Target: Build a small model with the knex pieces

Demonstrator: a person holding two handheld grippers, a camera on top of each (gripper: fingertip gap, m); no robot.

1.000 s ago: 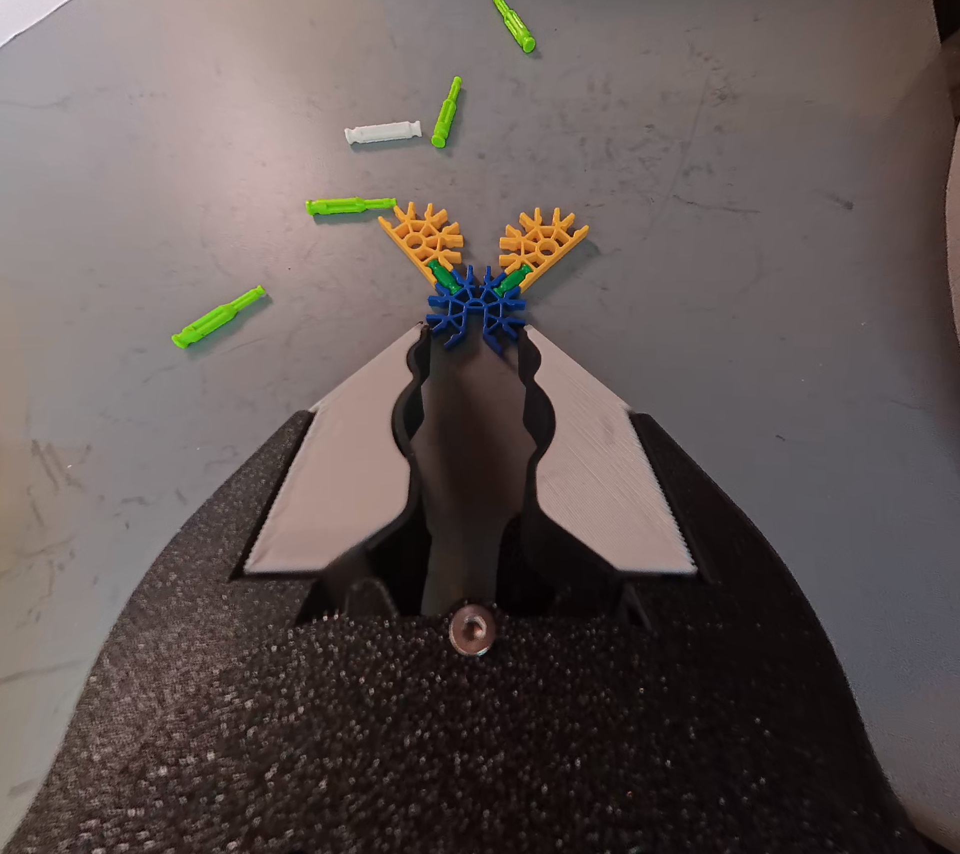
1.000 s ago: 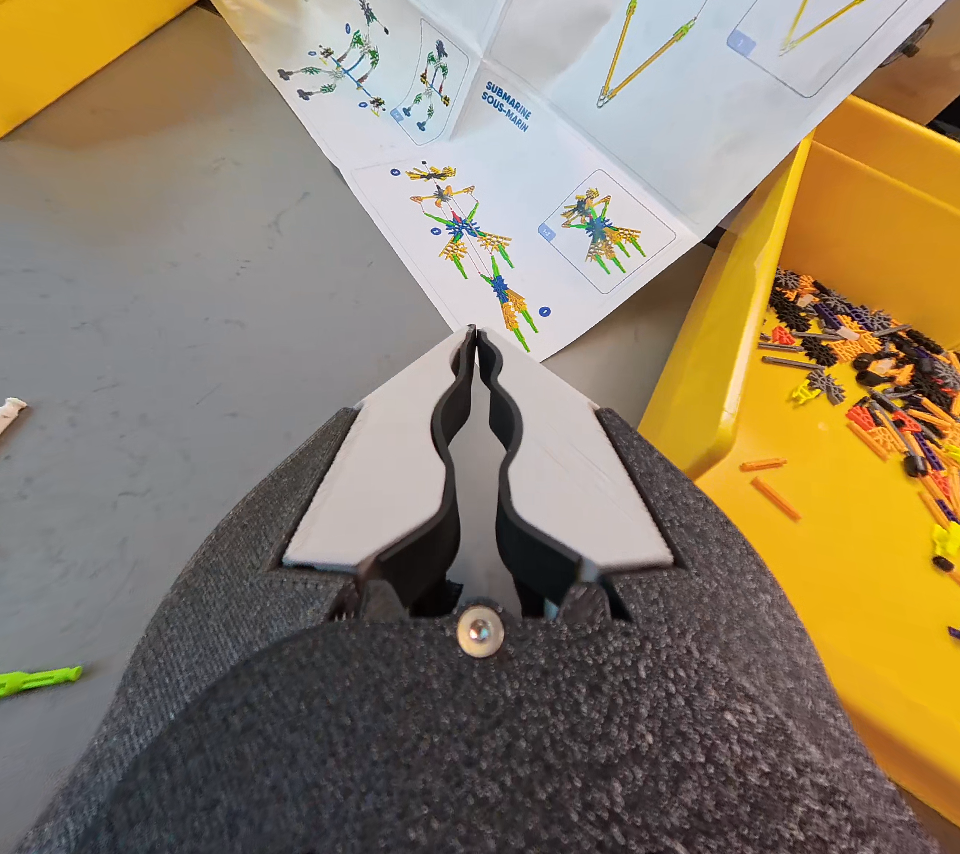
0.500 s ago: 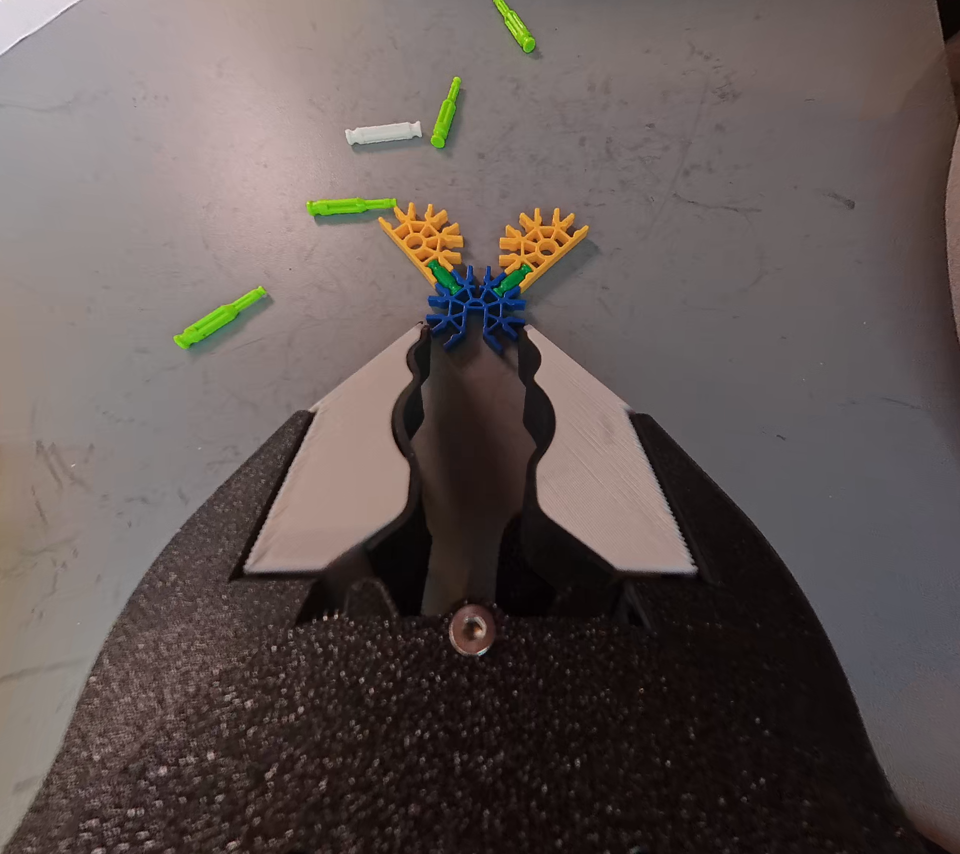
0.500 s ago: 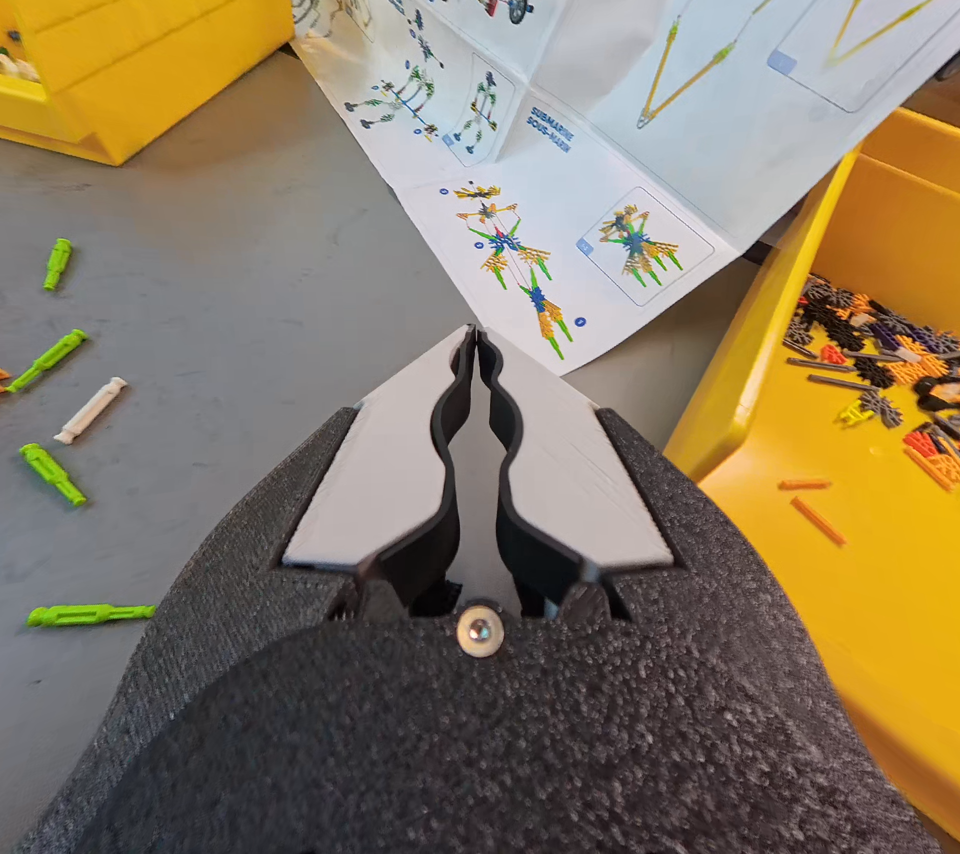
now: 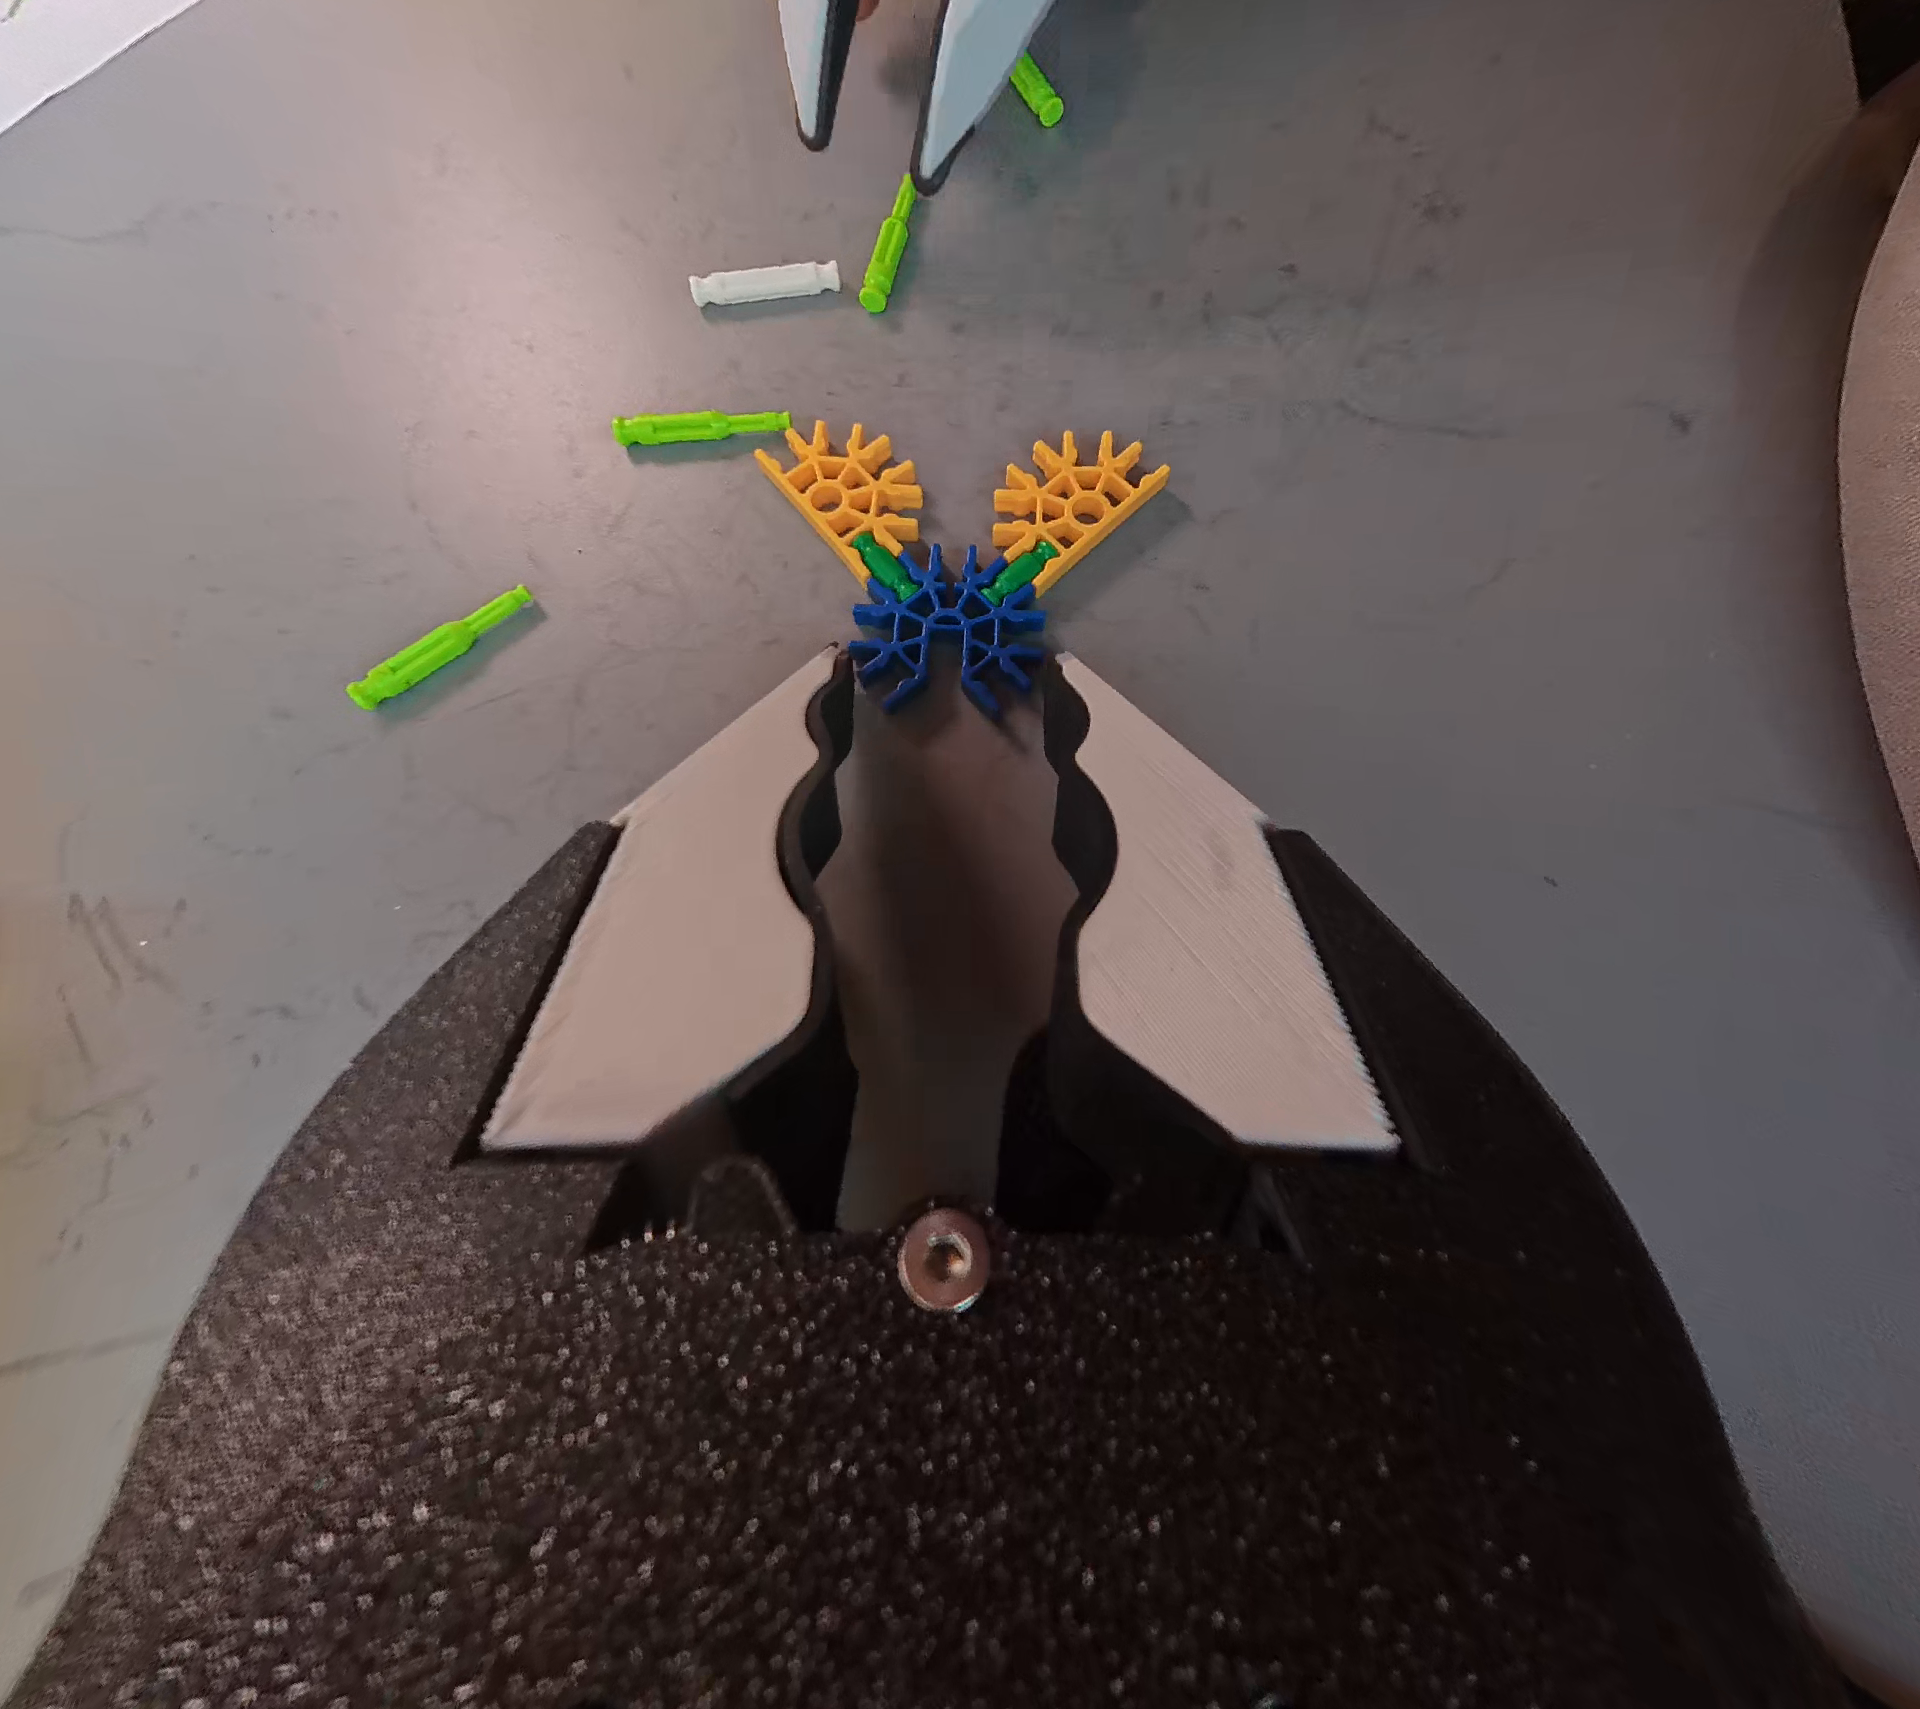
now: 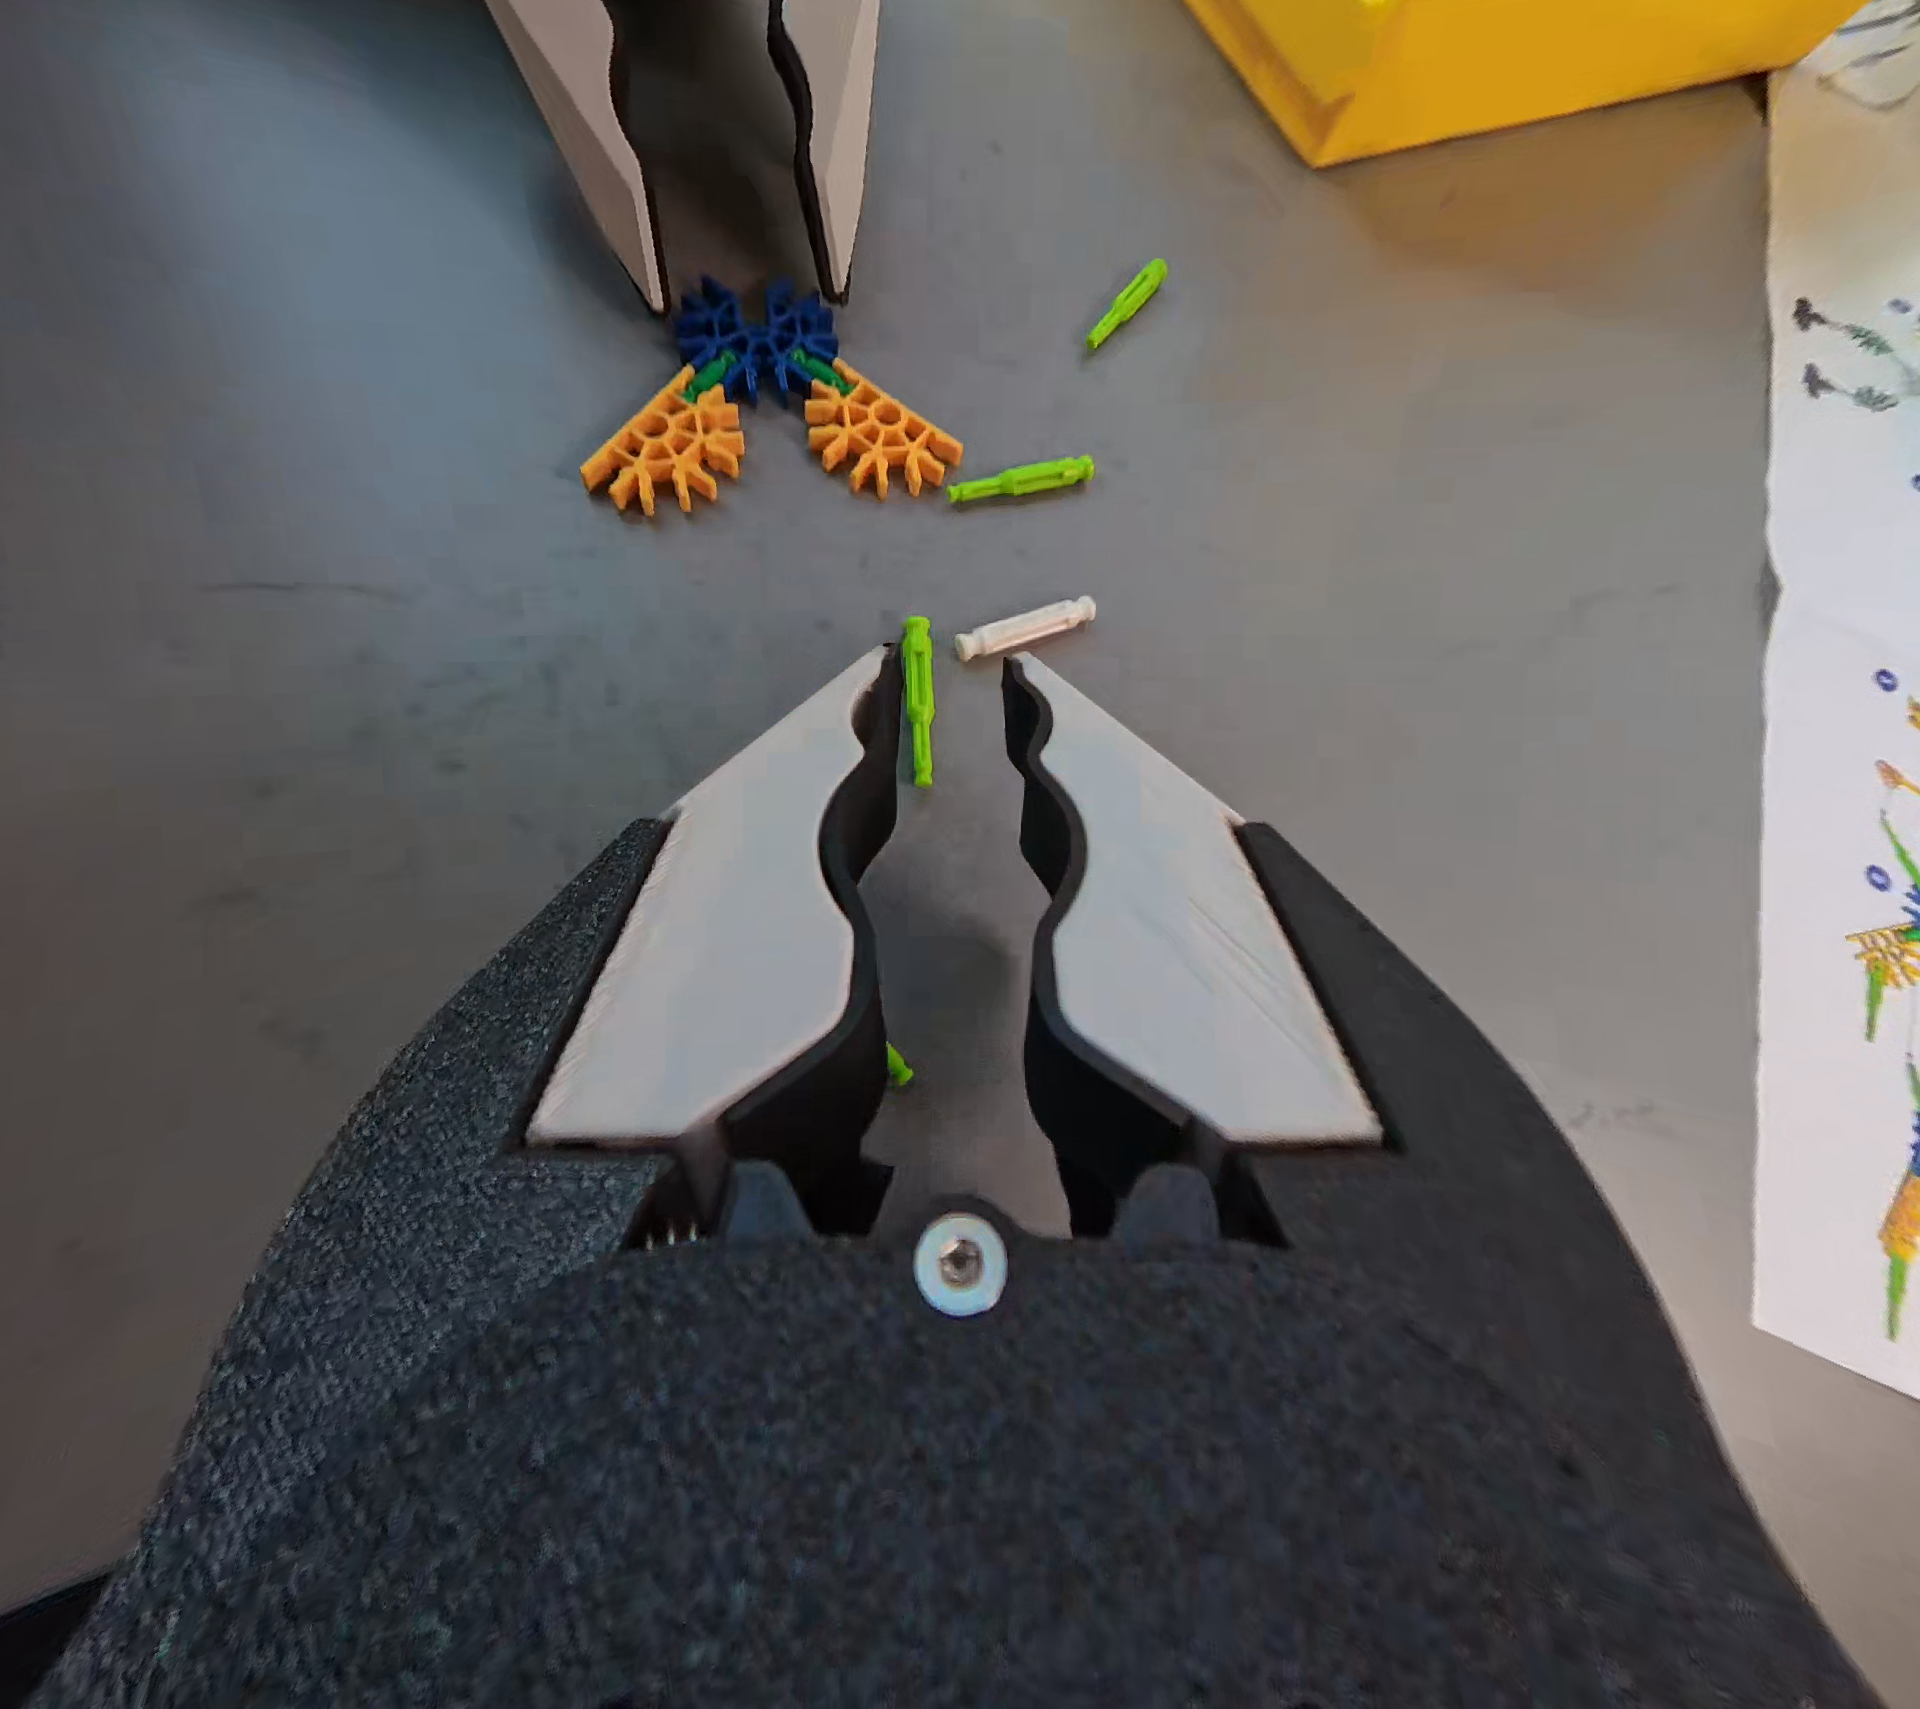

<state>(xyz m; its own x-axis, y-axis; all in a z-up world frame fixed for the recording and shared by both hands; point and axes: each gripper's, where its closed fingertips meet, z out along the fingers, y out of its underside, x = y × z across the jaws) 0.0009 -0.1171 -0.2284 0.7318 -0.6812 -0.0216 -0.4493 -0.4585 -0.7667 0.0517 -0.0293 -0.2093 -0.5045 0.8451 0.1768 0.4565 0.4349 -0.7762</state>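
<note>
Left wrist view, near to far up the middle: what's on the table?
Left gripper → blue snowflake connector → two orange fan connectors → white short rod → right gripper.

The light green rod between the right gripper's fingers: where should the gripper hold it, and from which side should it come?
Probably the thick half of the light green rod, pinched across its width from above. It lies flat on the grey table, in line with the open right gripper, touching or nearly touching its left finger. The white rod lies close, beyond the tips, so closing slightly further back would likely avoid it.
</note>
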